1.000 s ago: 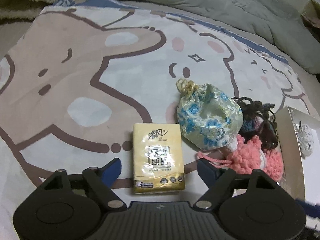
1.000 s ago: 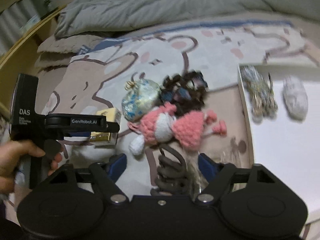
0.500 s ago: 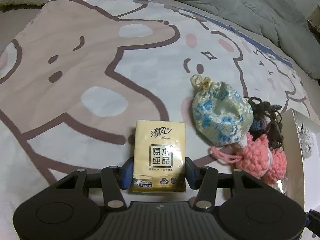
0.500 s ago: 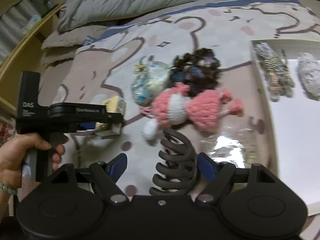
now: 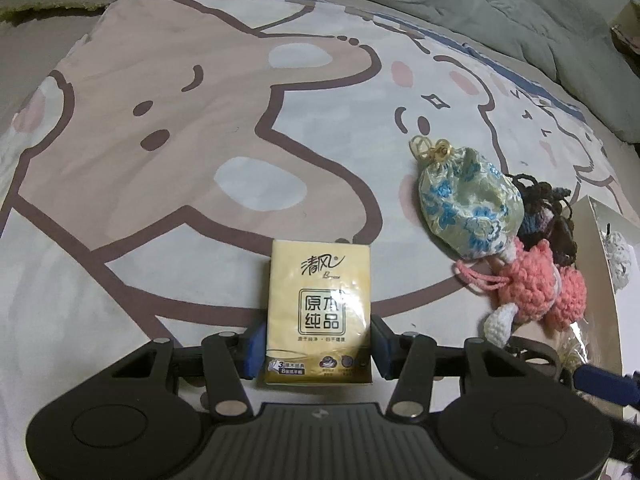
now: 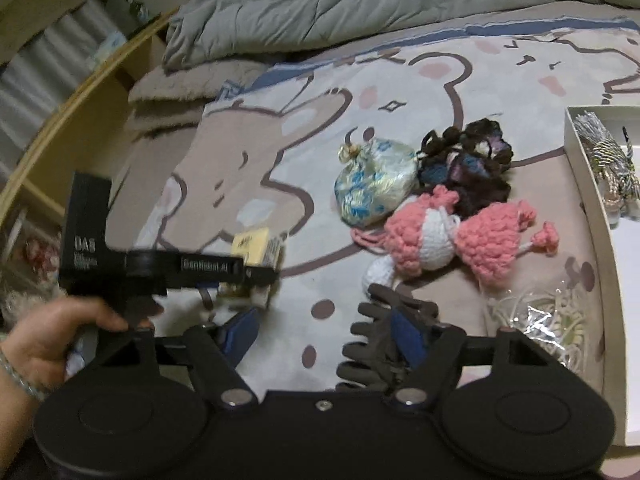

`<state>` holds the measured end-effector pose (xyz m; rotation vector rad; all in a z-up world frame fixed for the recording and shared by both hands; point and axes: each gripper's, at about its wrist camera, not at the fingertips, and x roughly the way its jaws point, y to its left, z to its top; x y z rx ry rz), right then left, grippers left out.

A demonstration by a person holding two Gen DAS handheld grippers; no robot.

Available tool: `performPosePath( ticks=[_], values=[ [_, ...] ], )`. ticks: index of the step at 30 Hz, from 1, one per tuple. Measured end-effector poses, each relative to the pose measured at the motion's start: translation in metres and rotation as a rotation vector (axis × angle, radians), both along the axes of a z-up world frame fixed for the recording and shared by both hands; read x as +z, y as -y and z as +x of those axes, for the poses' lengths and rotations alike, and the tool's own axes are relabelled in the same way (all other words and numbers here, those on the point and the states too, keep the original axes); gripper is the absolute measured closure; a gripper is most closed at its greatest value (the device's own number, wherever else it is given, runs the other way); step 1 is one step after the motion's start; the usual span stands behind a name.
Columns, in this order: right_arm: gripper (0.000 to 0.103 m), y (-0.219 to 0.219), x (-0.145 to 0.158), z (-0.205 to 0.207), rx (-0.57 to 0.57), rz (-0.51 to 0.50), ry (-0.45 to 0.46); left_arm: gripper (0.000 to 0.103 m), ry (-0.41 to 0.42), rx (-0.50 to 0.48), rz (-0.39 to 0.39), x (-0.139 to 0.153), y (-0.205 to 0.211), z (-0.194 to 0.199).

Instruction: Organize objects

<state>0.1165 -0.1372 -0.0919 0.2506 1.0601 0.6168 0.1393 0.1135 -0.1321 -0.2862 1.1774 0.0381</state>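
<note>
Closed in from a wide spread a second earlier, the left gripper is now seen clamped on the yellow tissue pack, its blue pads pressed to both sides of the pack, which stands over the cartoon-print bedsheet. To the right in the left wrist view, a floral drawstring pouch is shown lying against a dark crocheted piece, with a pink crocheted toy just below them and the white box at the frame's edge. In the right wrist view, the right gripper is pictured with its jaws closing; a dark hair claw clip lies against the right-hand finger, but whether it is pinched cannot be told. A hand is seen at left holding the left gripper around the tissue pack. Beyond, the pouch, dark piece and pink toy are grouped together, a clear plastic bag sits beside the box, and a grey duvet is bunched behind.
</note>
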Motion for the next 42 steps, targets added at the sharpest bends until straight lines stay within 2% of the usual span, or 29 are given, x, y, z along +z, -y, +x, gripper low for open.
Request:
performPosePath(
  ticks=[4,8,12,15,18,21,25,29,33,36,39,42],
  values=[
    [0.028,-0.001,-0.002,0.004,-0.009,0.023,-0.015,0.051,0.001,-0.012,-0.005,0.000,0.003,0.001],
    [0.029,-0.014,-0.013,0.003,0.043,0.060,-0.075,0.051,0.006,-0.019,-0.011,0.002,0.006,0.000],
    [0.030,-0.023,-0.002,-0.002,0.066,0.062,-0.031,0.051,0.014,-0.018,-0.014,0.004,0.005,-0.001],
    [0.029,-0.016,0.009,-0.006,-0.004,-0.003,0.053,0.051,0.017,-0.022,-0.019,0.005,0.005,-0.002],
    [0.029,-0.008,0.011,-0.008,-0.115,-0.098,0.088,0.051,0.019,-0.033,-0.024,0.006,0.007,-0.002],
    [0.029,0.001,0.004,-0.008,-0.196,-0.144,0.050,0.051,0.021,-0.043,-0.024,0.007,0.009,-0.002],
    [0.030,0.002,-0.010,-0.005,-0.214,-0.164,-0.021,0.051,0.016,-0.052,-0.017,0.006,0.012,-0.003],
    [0.030,-0.001,-0.024,-0.005,-0.259,-0.239,-0.062,0.051,0.010,-0.065,-0.009,0.006,0.014,-0.004],
    [0.037,0.001,-0.034,-0.004,-0.260,-0.220,-0.100,0.051,0.012,-0.069,-0.010,0.008,0.015,-0.004],
    [0.052,-0.002,-0.035,-0.003,-0.232,-0.201,-0.101,0.051,0.015,-0.071,-0.010,0.010,0.016,-0.007],
    [0.057,-0.005,-0.031,-0.004,-0.206,-0.208,-0.080,0.051,0.025,-0.066,-0.010,0.015,0.015,-0.011],
    [0.057,-0.004,-0.023,-0.004,-0.177,-0.209,-0.050,0.051,0.049,-0.061,-0.009,0.023,0.015,-0.016]
  ],
)
